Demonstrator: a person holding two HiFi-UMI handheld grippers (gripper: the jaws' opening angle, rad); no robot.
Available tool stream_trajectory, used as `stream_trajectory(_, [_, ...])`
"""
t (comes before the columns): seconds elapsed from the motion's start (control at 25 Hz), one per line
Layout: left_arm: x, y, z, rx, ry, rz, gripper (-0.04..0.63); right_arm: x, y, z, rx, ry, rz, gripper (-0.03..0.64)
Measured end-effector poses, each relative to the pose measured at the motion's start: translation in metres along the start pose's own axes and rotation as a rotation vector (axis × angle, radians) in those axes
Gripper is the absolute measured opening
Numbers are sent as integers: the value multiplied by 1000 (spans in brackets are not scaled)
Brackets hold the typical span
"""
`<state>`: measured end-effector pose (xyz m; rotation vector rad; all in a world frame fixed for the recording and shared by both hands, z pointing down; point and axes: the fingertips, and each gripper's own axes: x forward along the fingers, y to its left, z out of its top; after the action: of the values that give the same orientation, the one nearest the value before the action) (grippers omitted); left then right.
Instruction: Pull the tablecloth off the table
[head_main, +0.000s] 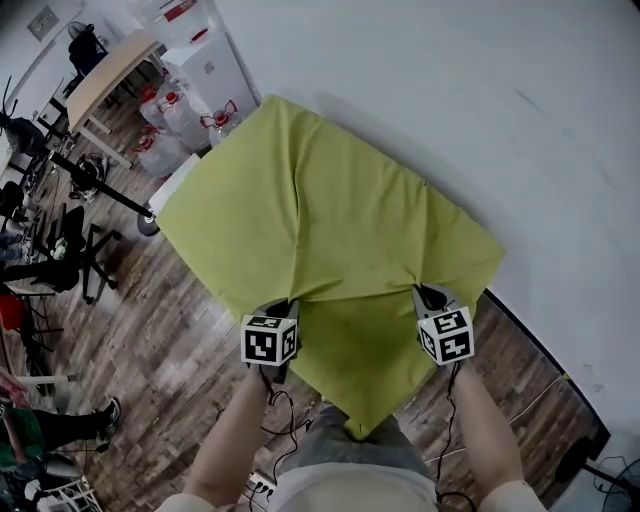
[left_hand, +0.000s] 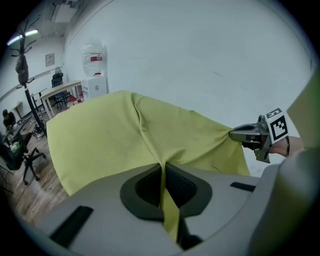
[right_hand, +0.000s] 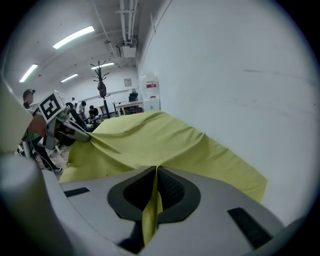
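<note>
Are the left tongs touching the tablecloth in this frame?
Touching. The left gripper view shows the left tongs shut on a fold of the tablecloth, with the cloth pinched between their pads.

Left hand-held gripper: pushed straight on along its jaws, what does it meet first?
The left hand-held gripper is shut on the tablecloth, so it would first meet more of that draped cloth, and the white wall only well beyond. Depth is unclear.

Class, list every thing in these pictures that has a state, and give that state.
tablecloth: draped over the table, near edge pinched up at two points.
left tool: shut on the tablecloth.
right tool: shut on the tablecloth.
</note>
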<state>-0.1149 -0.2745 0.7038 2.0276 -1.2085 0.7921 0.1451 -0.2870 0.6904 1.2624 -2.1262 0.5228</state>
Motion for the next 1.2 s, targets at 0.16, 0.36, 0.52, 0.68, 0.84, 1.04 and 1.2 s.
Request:
stream_trajectory(0.16, [-28,-15,19,48,-51,-15,20,-29,1,23,8,-66,-21,31])
stream_trajectory(0.36, [-66,-32,46,55,-142,-27,20,-71,-2,58,52,-166,-45,31])
stream_trajectory(0.52, [-101,-40,76,63,-225,-20,20,-108,0,100,64,-266,-53,31])
stream_trajectory(0.68, [-147,-43,120,104,-337,11,20,-151,8,155,26,-394,-49,31])
stream_trajectory(0.84, [-201,-46,167,121,-471,30,20,-206,23,220,-65,-532,-46,31])
stream_trajectory(1.04, [-274,-51,232,177,-637,57,20,-275,39,304,-162,-660,-34,31])
stream_trajectory(1.2, [-343,-61,283,217,-778,93,20,-338,58,362,-220,-772,-12,31])
